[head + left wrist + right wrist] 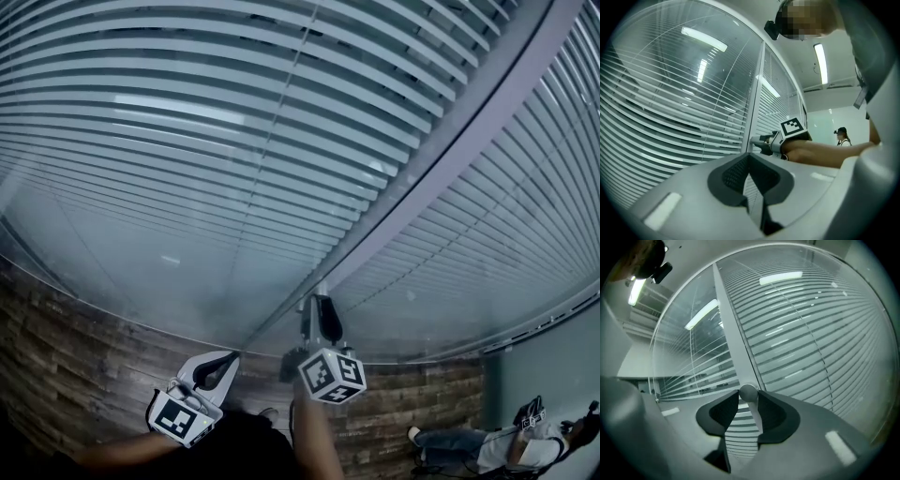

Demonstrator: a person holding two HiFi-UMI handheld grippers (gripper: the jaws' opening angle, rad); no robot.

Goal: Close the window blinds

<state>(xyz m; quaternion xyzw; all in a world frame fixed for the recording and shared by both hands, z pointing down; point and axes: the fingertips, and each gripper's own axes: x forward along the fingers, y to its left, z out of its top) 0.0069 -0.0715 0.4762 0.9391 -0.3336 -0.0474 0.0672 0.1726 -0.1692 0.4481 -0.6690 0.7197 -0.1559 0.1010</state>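
Observation:
Horizontal slat blinds [187,141] hang behind glass on both sides of a grey upright frame [450,159]. A small round grey knob [748,392] sticks out at the foot of that frame [733,343]. My right gripper [748,398] has its two tips on either side of the knob, touching it. The head view shows the right gripper [320,298] reaching up to the frame. My left gripper [231,357] hangs lower left of it, off the glass, shut and holding nothing. In the left gripper view its jaws [749,157] meet, and the right gripper [761,142] shows beyond them at the frame.
A wood-patterned surface [75,366] runs below the glass. A person [506,445] is at the lower right of the head view, and stands far off [841,136] in the left gripper view. Ceiling lights reflect in the glass [780,277].

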